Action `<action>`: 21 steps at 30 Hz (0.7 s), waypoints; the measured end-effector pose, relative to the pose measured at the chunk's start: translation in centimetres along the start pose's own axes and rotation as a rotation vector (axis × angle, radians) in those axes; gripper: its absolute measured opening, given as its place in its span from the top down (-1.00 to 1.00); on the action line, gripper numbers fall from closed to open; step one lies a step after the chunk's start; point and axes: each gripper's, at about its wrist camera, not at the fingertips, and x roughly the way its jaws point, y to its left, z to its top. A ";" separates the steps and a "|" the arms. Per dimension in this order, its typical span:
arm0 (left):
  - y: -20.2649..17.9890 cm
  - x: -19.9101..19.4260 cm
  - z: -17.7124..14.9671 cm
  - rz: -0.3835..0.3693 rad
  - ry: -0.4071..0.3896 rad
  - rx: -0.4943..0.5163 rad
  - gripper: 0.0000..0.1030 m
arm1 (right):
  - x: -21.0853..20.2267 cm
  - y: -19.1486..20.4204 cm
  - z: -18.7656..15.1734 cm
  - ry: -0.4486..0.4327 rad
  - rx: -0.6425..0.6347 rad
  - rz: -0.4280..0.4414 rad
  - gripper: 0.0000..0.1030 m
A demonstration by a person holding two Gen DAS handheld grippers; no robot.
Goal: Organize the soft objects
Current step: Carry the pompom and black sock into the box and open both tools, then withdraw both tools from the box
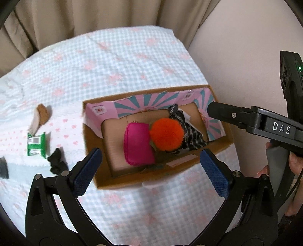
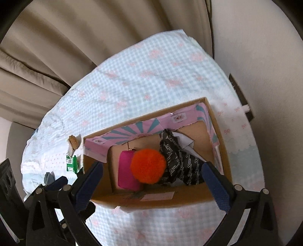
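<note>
An open cardboard box (image 1: 121, 182) with pink and teal lining stands on a gingham cloth. Inside lie a magenta pouch (image 1: 137, 144), a fluffy orange pompom (image 1: 166, 134) partly on top of it, and a crumpled black patterned cloth (image 1: 191, 136). My left gripper (image 1: 151, 169) hangs open above the box's near wall, nothing between its blue pads. My right gripper (image 2: 153, 179) is also open over the box (image 2: 189, 197), above the pompom (image 2: 148, 165), pouch (image 2: 126, 170) and black cloth (image 2: 181, 166), gripping nothing. One of its fingers (image 1: 223, 112) reaches over the box's right end.
Left of the box on the cloth (image 1: 117, 62) lie a green packet (image 1: 36, 144), a brown cork-like piece (image 1: 43, 114) and a small black object (image 1: 55, 160). Beige curtains (image 1: 85, 15) hang behind. A pale wall (image 1: 236, 56) is to the right. A person's hand (image 1: 295, 164) holds the right gripper.
</note>
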 end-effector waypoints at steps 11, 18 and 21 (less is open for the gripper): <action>0.9 -12.3 -3.6 0.045 -0.173 -0.027 -0.99 | -9.5 5.3 -3.2 -0.135 -0.110 -0.013 -1.00; 3.3 -19.7 -7.4 0.096 -0.303 -0.068 -0.99 | -15.1 10.1 -6.5 -0.251 -0.254 -0.031 -1.00; 4.6 -23.0 -9.2 0.120 -0.363 -0.089 -0.99 | -16.9 12.1 -8.4 -0.305 -0.314 -0.037 -1.00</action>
